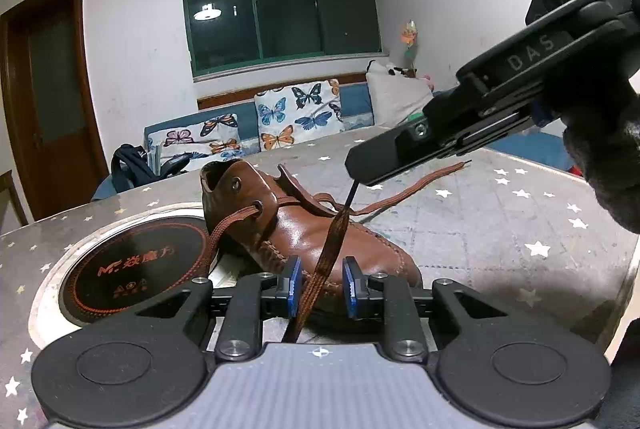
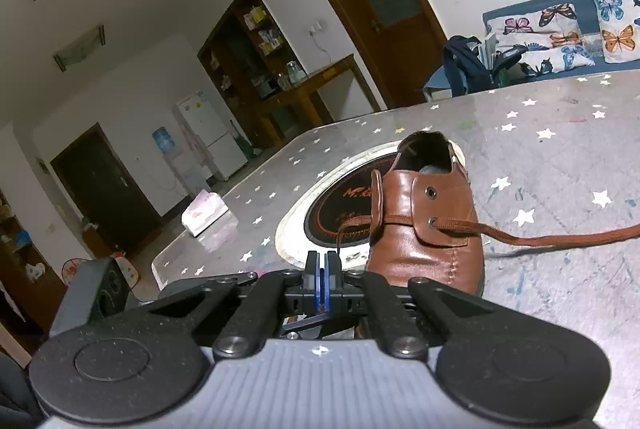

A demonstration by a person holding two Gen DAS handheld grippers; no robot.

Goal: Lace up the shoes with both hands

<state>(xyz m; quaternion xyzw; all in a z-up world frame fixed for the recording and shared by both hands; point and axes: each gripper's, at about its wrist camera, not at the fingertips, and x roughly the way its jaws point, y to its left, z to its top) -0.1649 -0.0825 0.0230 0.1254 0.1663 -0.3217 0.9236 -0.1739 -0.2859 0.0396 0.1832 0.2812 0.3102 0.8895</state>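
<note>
A brown leather shoe lies on the star-patterned table, also in the right wrist view. A brown lace runs up from between my left gripper's open blue pads to the right gripper's fingertips, which pinch its dark tip. In the right wrist view my right gripper is shut, its pads pressed together on the lace end. The other lace end trails from a lower eyelet across the table to the right.
A round black induction hob is set in the table under the shoe's heel. A white box sits near the table's far left edge. A sofa with butterfly cushions stands behind the table.
</note>
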